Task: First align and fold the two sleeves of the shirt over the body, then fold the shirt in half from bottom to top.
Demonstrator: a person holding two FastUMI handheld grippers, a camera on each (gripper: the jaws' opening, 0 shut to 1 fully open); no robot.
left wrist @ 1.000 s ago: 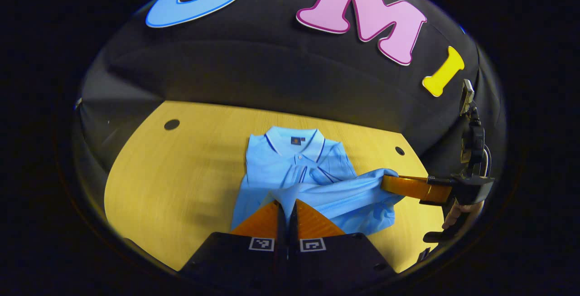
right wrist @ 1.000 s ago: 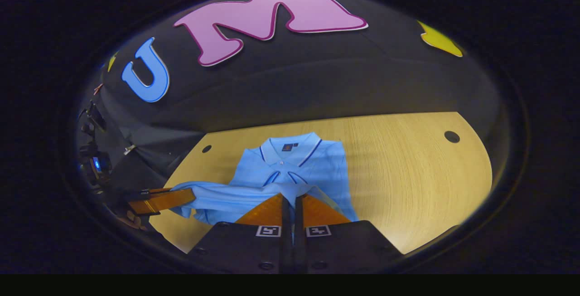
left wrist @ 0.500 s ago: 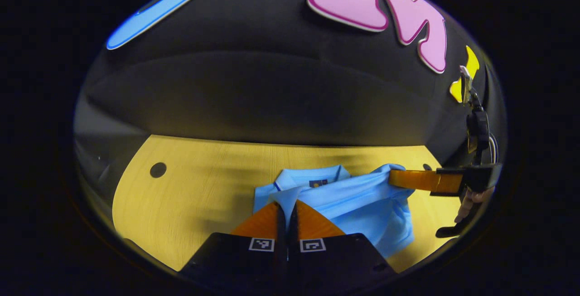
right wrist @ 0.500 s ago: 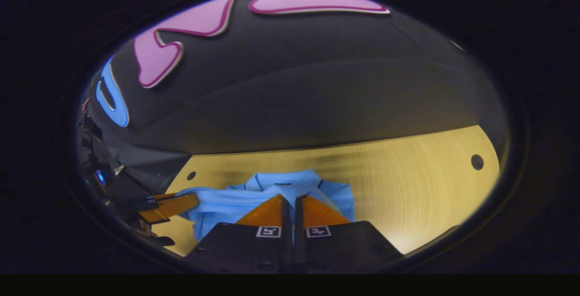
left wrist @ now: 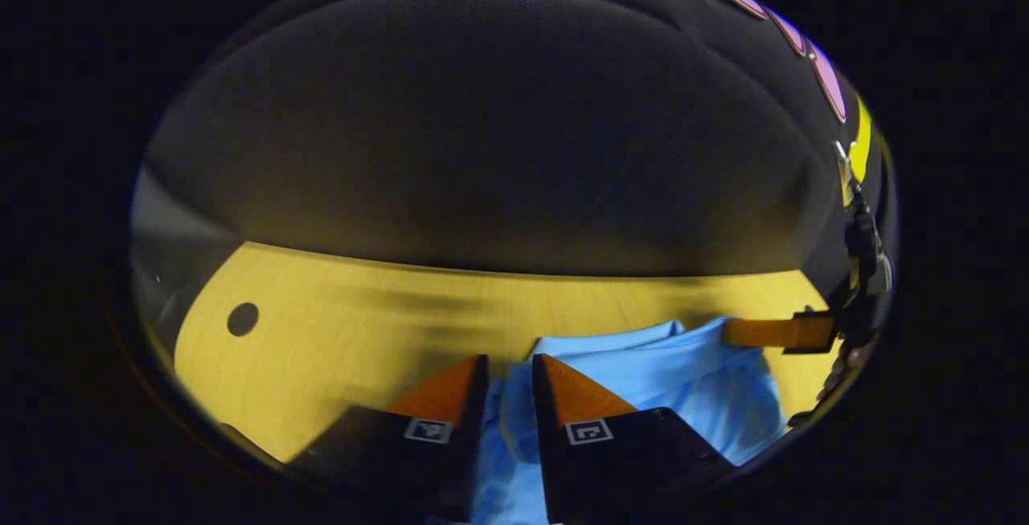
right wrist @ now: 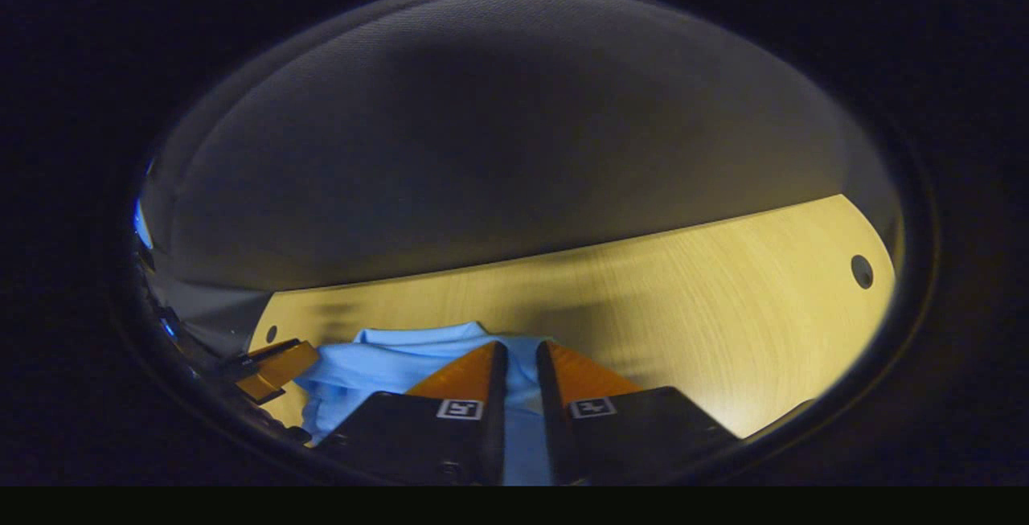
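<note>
- Since a second ago, both grippers have carried the shirt's bottom edge up over the collar.
- Left gripper: jaws parted, cloth between them, now released.
- Right gripper: jaws likewise parted, so the fold can settle.
- The shirt lies doubled on the counter, near its back edge.

A light wooden table with a round dark hole near its edge, another hole apparently at the far corner; black cloth wall behind
</note>
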